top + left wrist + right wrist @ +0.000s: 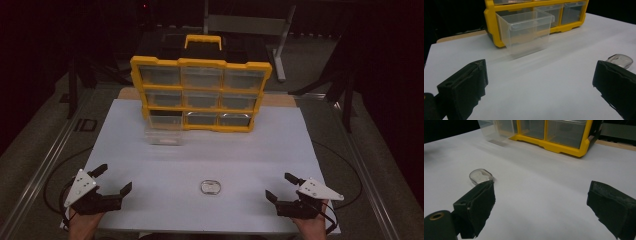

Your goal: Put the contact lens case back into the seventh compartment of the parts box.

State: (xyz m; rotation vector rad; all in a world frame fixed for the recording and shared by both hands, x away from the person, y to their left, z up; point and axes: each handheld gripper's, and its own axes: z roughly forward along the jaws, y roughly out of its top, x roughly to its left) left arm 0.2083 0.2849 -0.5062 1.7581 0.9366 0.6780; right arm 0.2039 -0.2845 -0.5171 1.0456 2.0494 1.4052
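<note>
Small clear case [481, 176] half hidden behind right claw [541, 202], contents unclear

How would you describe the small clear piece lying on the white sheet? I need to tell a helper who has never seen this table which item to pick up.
Start at the yellow drawer cabinet at the back of the white sheet. Come toward the near edge, past the clear drawer pulled out at the cabinet's lower left. The small clear piece lies alone midway between the left gripper and right gripper: flat, rounded and far smaller than the boxy drawer.
</note>
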